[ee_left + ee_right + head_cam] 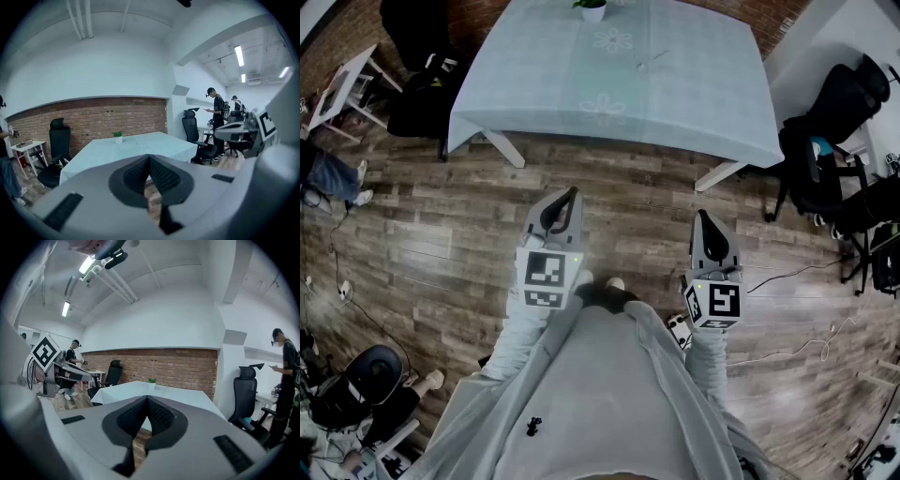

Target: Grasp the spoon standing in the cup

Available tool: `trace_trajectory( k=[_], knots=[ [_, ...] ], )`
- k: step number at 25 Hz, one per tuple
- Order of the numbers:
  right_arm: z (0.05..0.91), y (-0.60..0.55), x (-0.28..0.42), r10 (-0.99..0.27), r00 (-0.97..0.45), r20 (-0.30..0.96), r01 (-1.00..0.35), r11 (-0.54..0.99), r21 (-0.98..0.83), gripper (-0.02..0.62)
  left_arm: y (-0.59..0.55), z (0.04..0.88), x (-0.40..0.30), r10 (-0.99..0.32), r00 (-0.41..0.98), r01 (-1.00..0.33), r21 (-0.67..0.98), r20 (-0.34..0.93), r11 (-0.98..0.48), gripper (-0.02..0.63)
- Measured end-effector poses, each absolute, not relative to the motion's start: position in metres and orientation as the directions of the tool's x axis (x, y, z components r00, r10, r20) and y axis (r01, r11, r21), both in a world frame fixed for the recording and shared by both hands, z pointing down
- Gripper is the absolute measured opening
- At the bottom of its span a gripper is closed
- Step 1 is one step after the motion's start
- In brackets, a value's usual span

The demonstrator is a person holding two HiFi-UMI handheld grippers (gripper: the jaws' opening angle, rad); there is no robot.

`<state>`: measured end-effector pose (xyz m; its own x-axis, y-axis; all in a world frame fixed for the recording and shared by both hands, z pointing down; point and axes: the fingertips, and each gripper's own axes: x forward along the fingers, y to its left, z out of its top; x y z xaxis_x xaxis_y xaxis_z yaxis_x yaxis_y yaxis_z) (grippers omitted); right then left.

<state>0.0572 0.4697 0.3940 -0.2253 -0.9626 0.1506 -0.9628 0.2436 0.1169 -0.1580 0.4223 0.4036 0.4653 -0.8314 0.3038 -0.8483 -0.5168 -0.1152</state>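
While the person stands back on the wooden floor (431,234), the left gripper (571,194) and right gripper (701,217) hang out front over the boards, each with its jaws pressed together on nothing. Their marker cubes (546,277) carry black-and-white square patterns. Well ahead sits the worktop (534,94) under a pale flower-print cloth, with a small potted plant (592,8) at its far edge. Spoon and cup? Only a faint speck (649,63) right of the plant, too small to tell.

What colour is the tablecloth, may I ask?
The tablecloth is pale blue with white flowers; head view.
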Motion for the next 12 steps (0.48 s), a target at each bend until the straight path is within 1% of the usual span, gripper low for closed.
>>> trace_trajectory(
  k=[12],
  knots=[
    [0.393,0.471,0.073,-0.961,-0.248,0.127,-0.958,0.263,0.119,0.015,0.428,0.390,-0.153,-0.869,0.415,-0.874,-0.145,0.270,-0.463,0.018]
  ],
)
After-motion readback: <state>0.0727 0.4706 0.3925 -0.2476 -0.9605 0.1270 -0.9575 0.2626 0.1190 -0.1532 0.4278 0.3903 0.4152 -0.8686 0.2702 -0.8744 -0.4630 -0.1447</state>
